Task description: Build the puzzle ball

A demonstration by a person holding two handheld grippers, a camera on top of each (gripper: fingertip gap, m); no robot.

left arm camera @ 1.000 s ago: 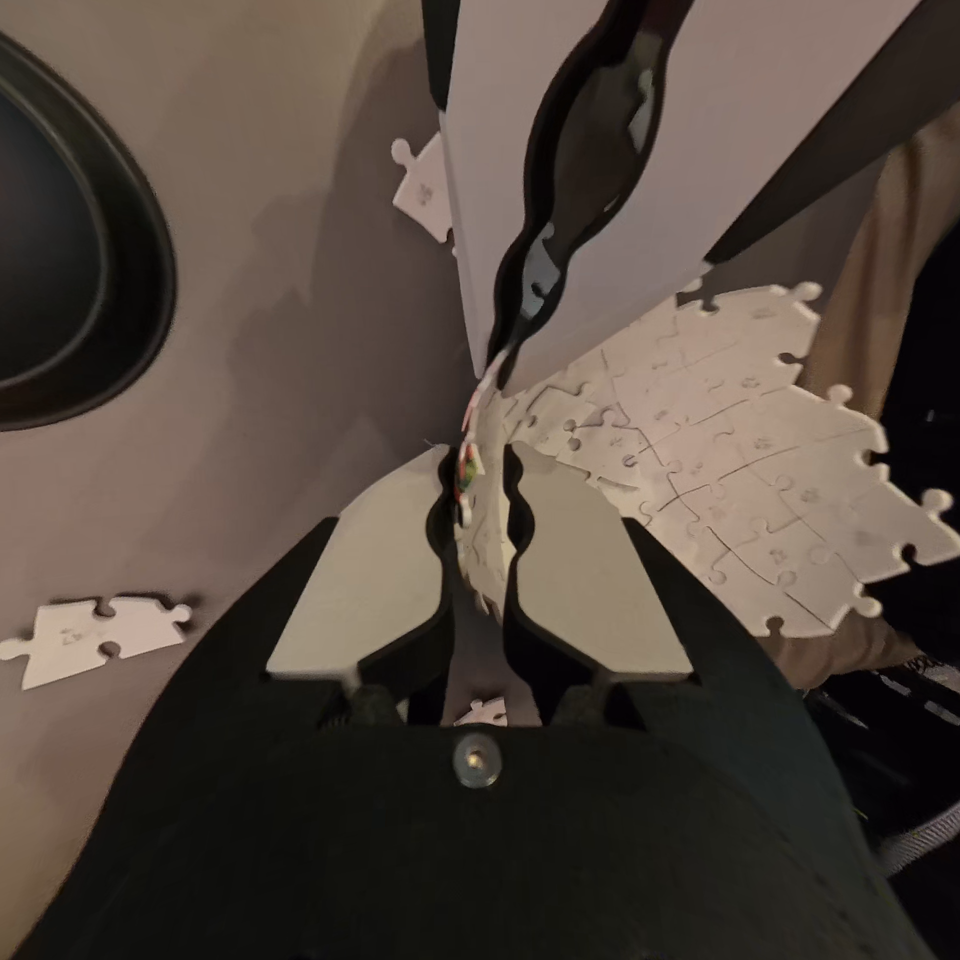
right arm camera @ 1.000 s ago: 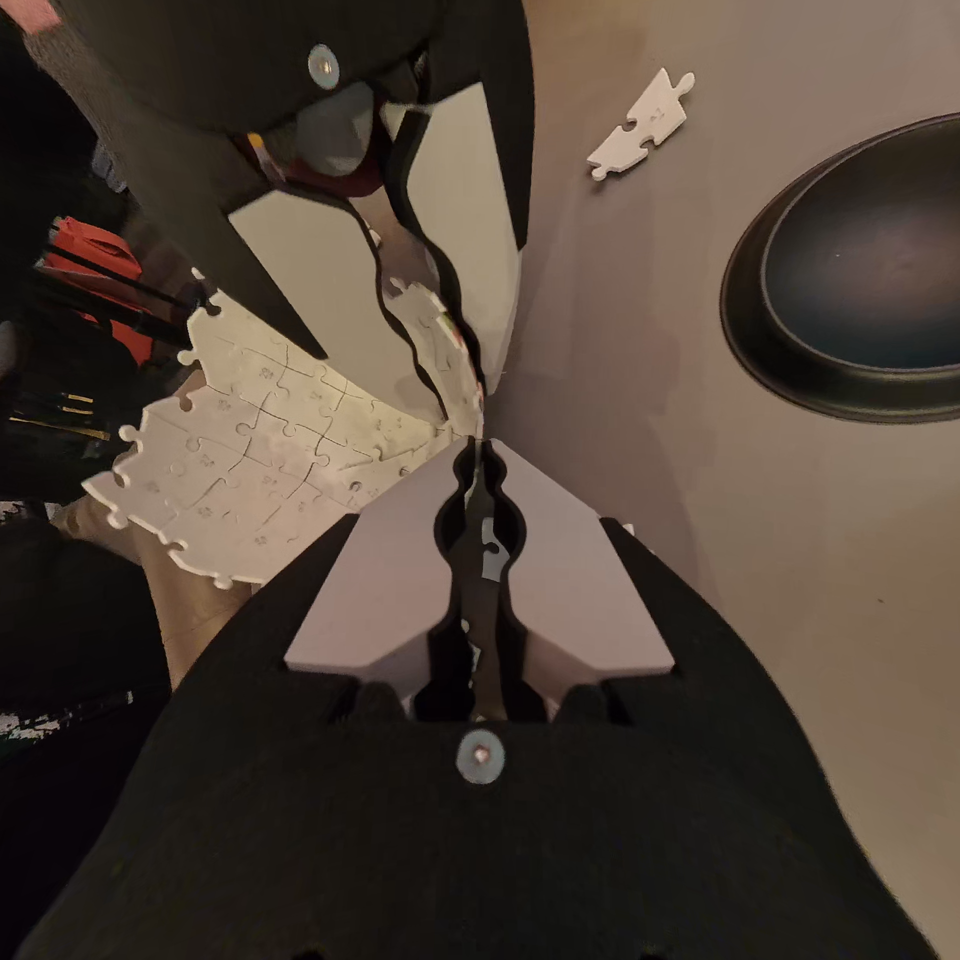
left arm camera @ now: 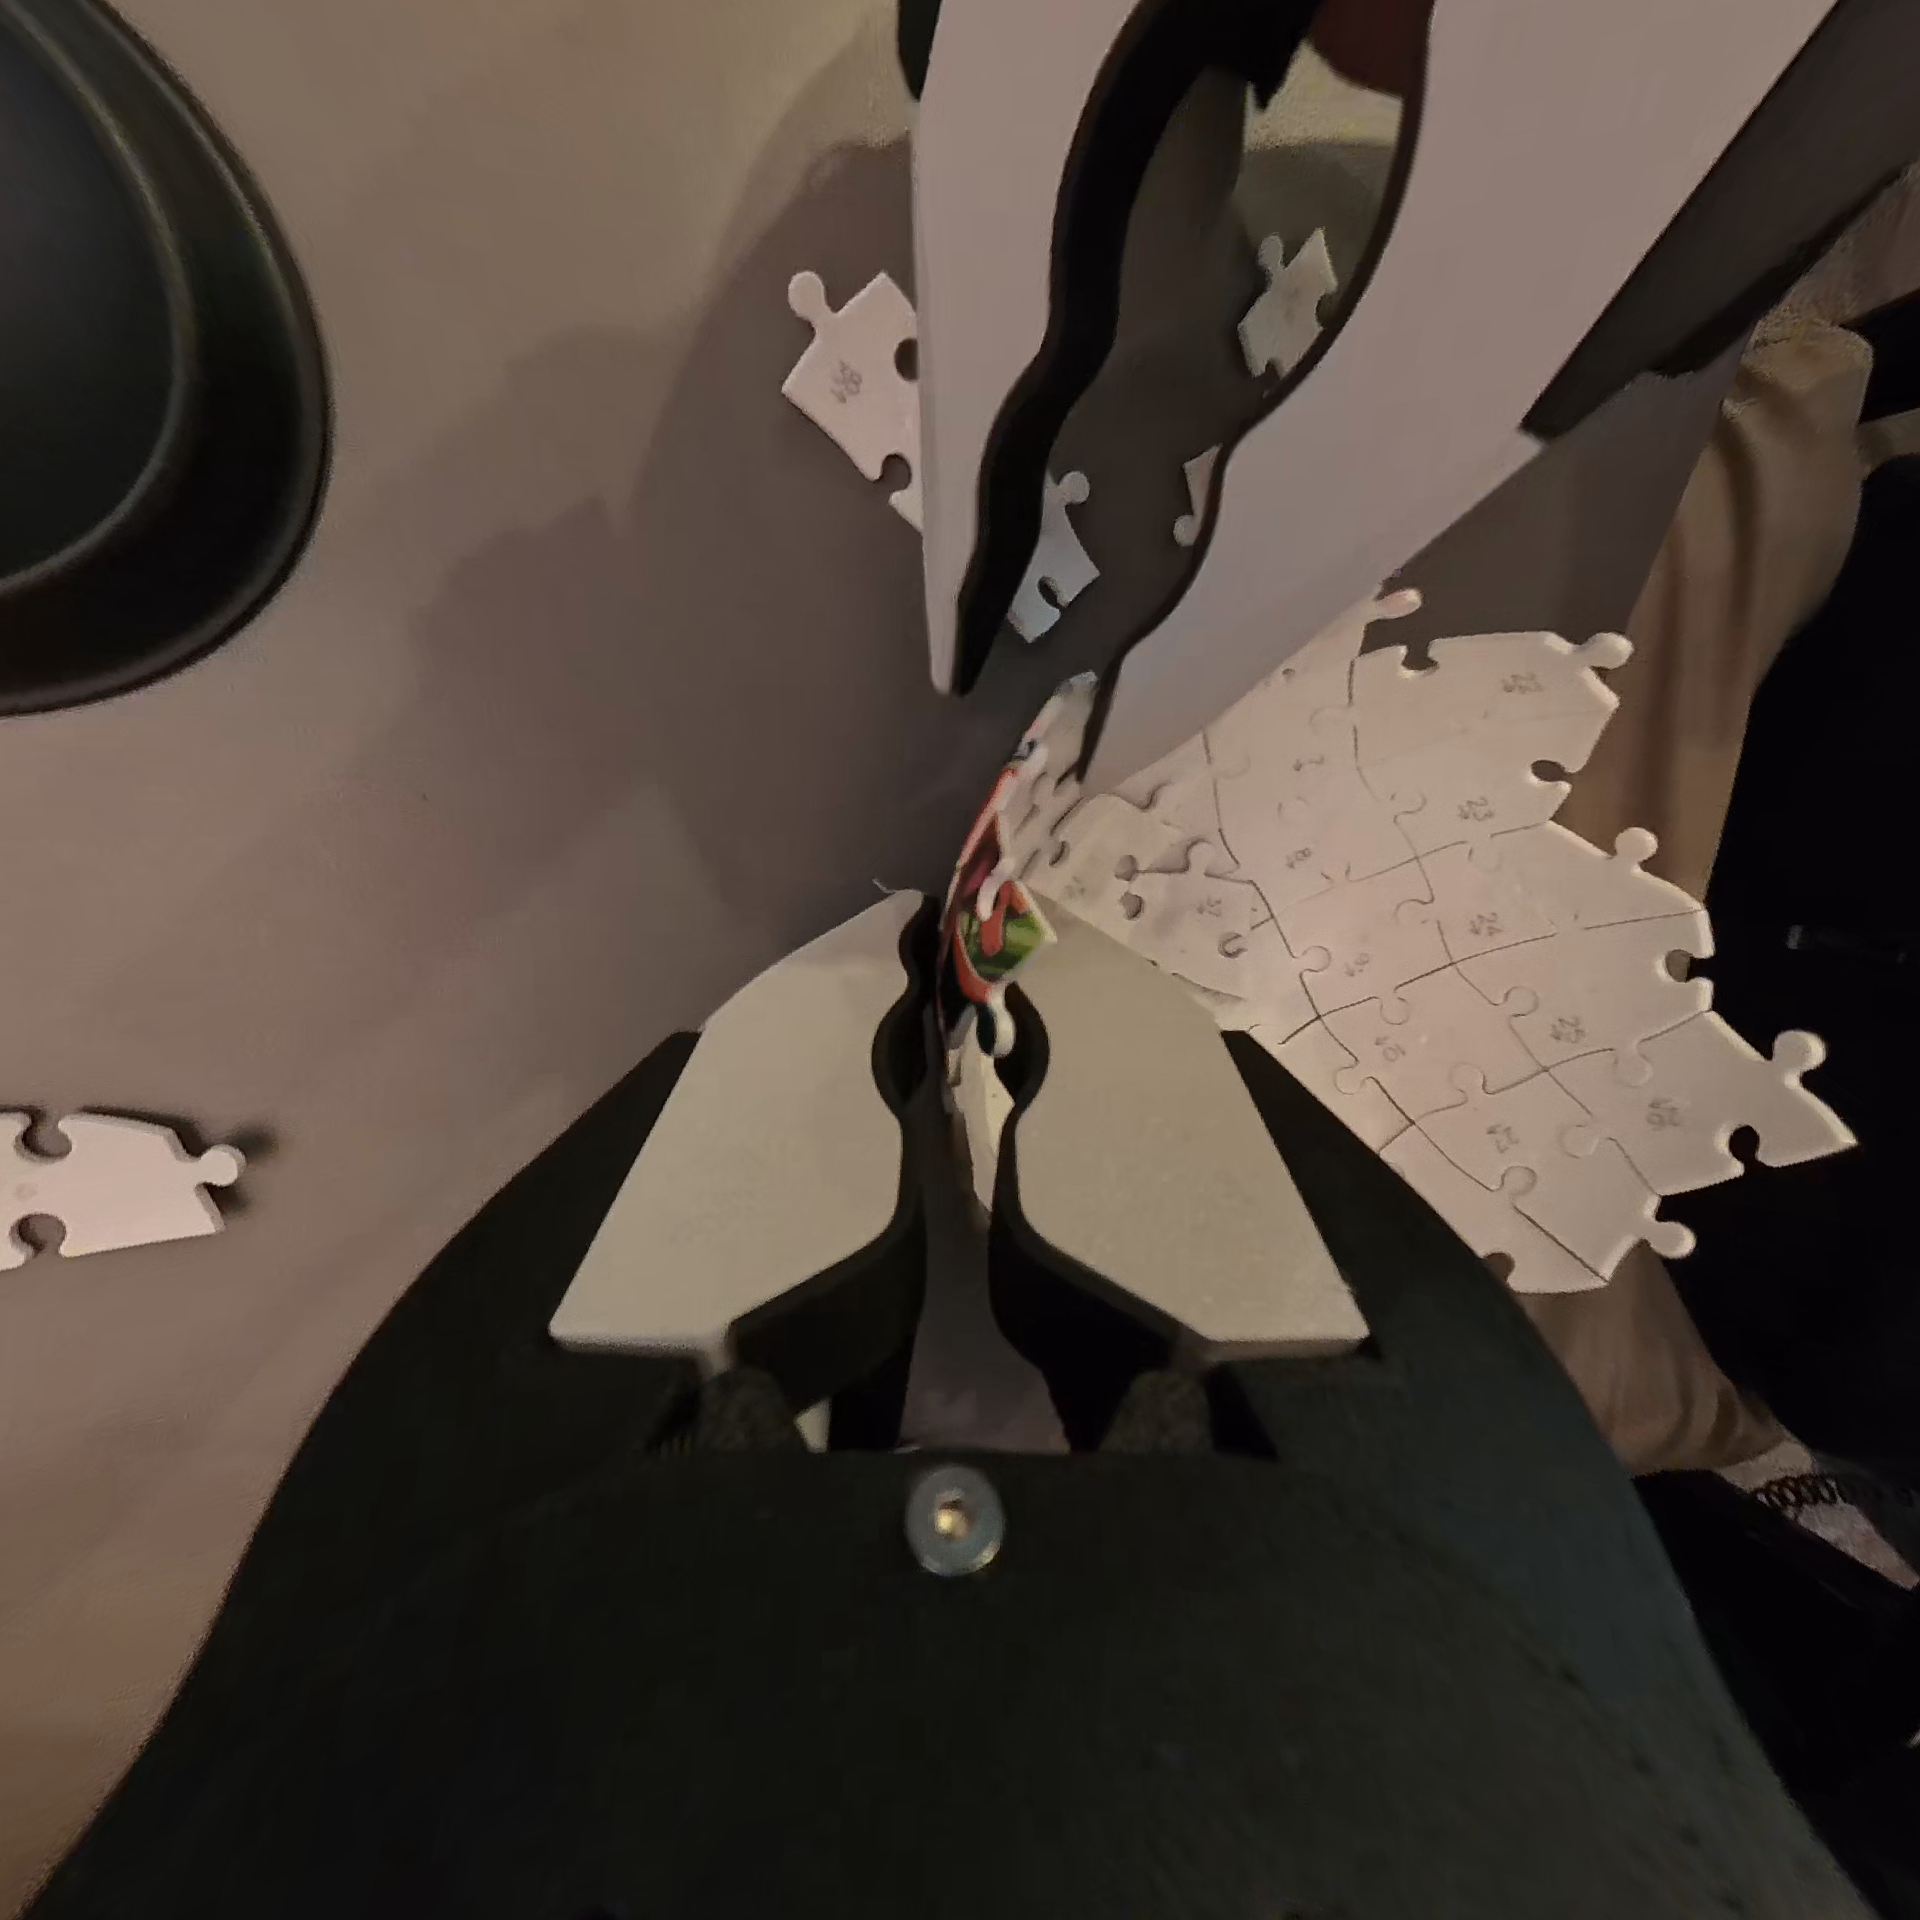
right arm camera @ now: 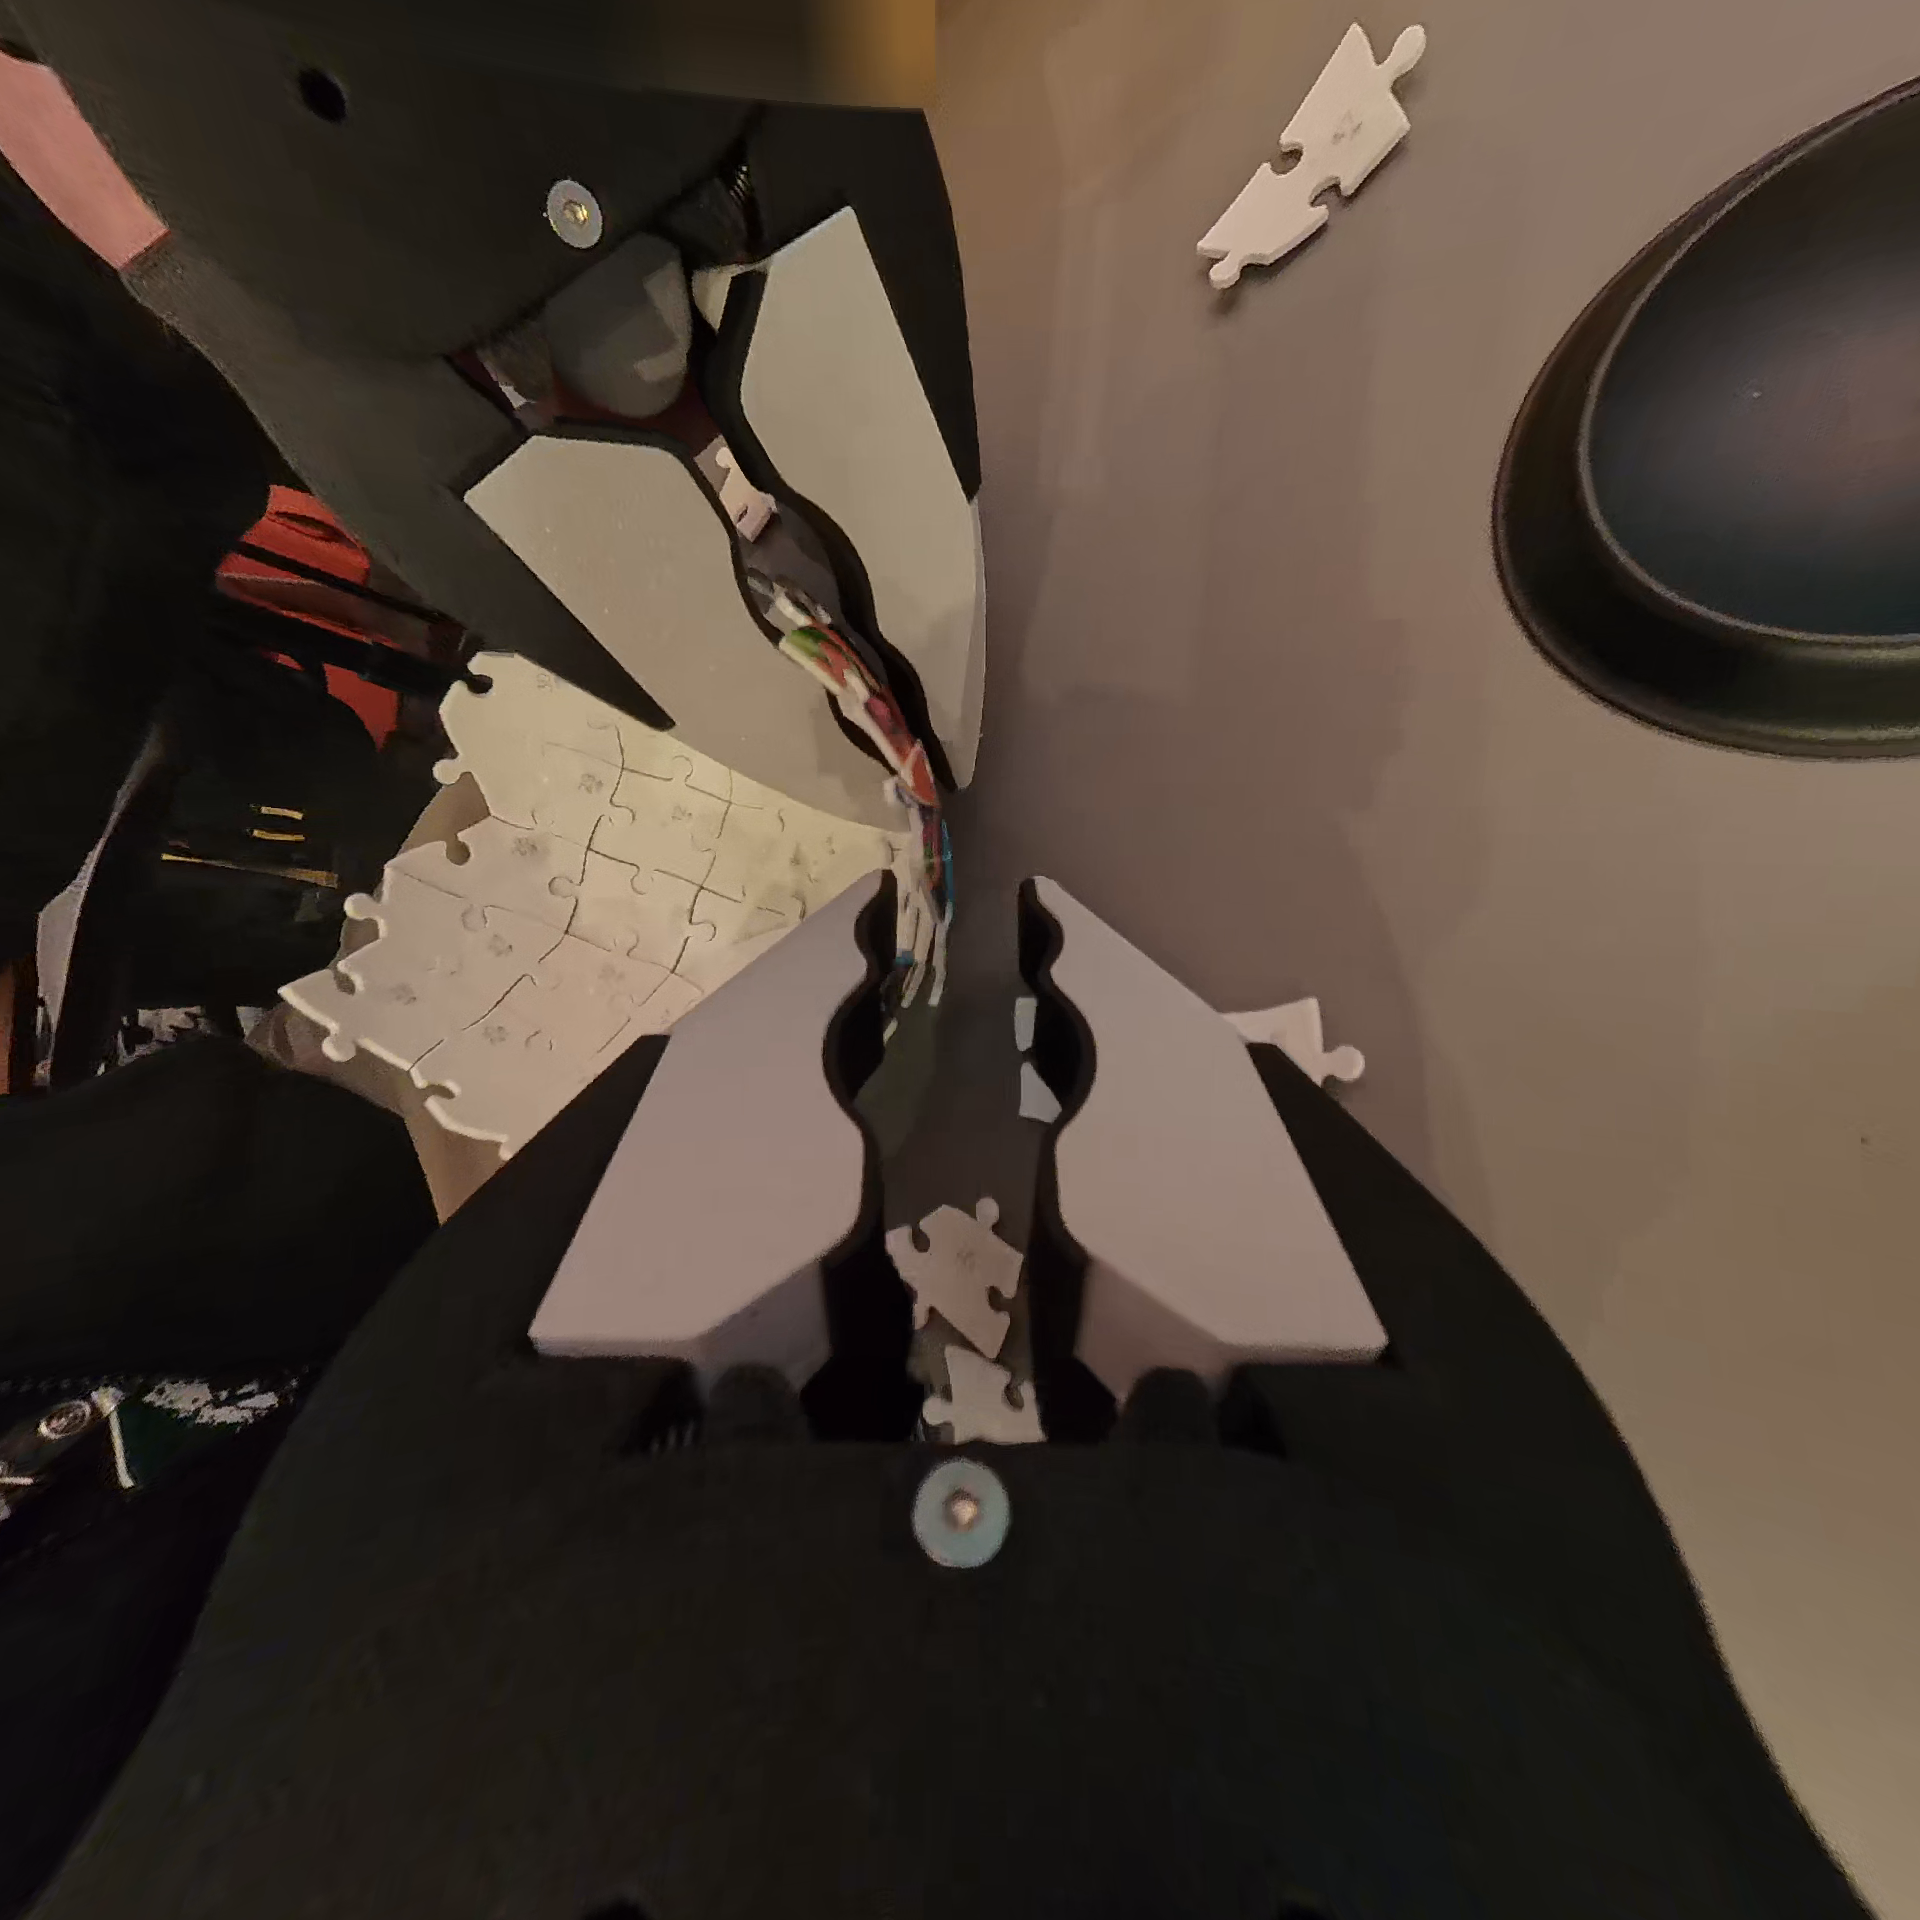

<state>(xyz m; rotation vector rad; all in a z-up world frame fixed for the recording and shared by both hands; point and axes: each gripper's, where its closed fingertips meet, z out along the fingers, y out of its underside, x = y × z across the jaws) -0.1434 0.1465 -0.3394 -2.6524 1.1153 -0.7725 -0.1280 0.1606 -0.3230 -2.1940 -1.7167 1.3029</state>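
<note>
The partly built puzzle ball point(left arm camera: 1455, 987) is a curved shell of joined pieces, with its white back facing me and a printed colourful edge. My left gripper point(left arm camera: 977, 925) is shut on that printed edge and holds the shell in the air. My right gripper point(right arm camera: 951, 894) is open, with the shell's edge point(right arm camera: 930, 862) between its fingers, close to the left one. In the right wrist view the shell point(right arm camera: 582, 904) spreads left, and the left gripper point(right arm camera: 935, 774) clamps it from above. In the left wrist view the right gripper point(left arm camera: 1018, 727) reaches down from the top.
A black bowl point(left arm camera: 156, 416) sits on the grey table; it also shows in the right wrist view point(right arm camera: 1714, 520). Loose white pieces point(left arm camera: 862, 384) point(left arm camera: 104, 1174) point(right arm camera: 1309, 156) point(right arm camera: 961, 1278) lie on the table. Dark clutter lies beyond the table edge, past the shell. Left and right tips are no more than a few centimetres apart.
My right gripper has opened; it was pinched shut at the shell's edge. My left gripper keeps its hold, and the shell has turned slightly.
</note>
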